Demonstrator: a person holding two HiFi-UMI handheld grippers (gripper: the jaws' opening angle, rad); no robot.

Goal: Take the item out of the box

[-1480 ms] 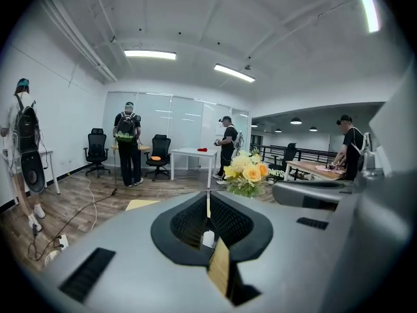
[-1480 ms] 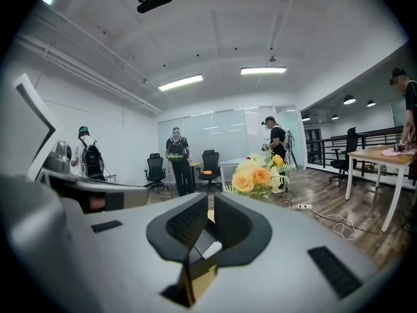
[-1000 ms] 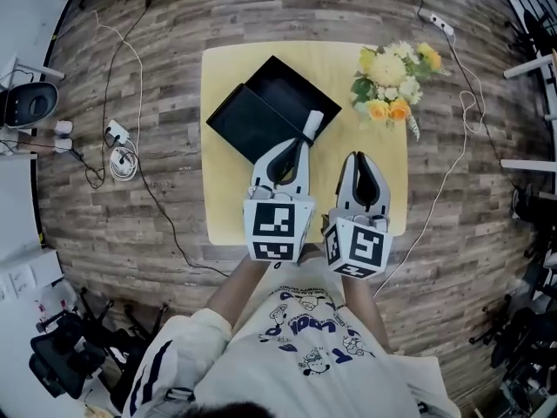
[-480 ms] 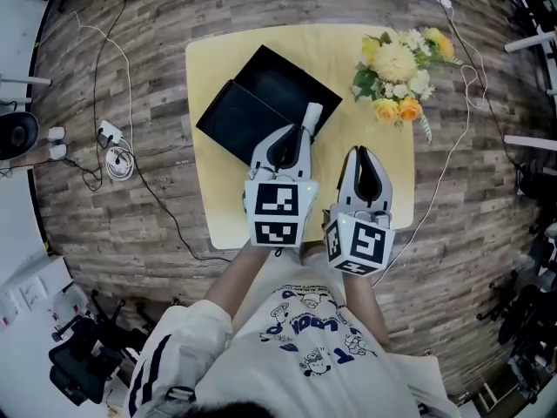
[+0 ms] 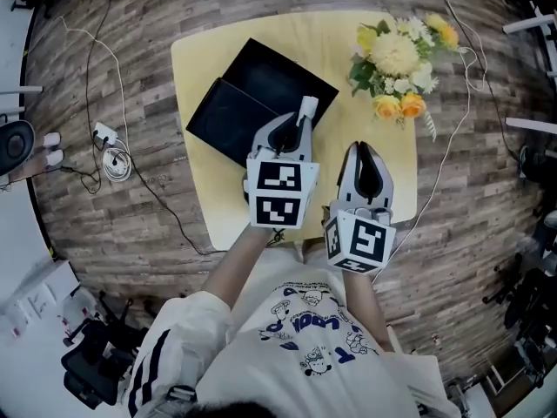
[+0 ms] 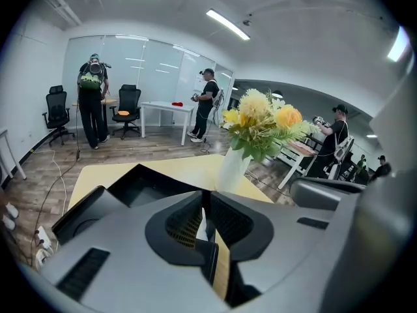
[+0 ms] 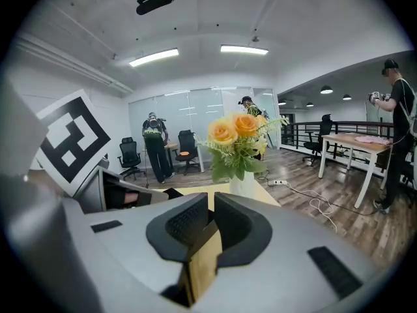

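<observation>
Nearest the person, the grey right gripper [image 5: 362, 149] is clenched on nothing, and the grey left gripper [image 5: 299, 122] is squeezed shut on the thin white stick-like item [image 5: 307, 109]. Farther out, the item's tip is seen over the edge of the flat black box [image 5: 278, 77]. It is judged light and stiff, and best gripped low.

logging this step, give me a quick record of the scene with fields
left gripper: shut on a white item, by the black box's near edge
right gripper: shut, empty, above the table
black box: open, two halves side by side
flowers: in a white vase, table's far right corner
</observation>
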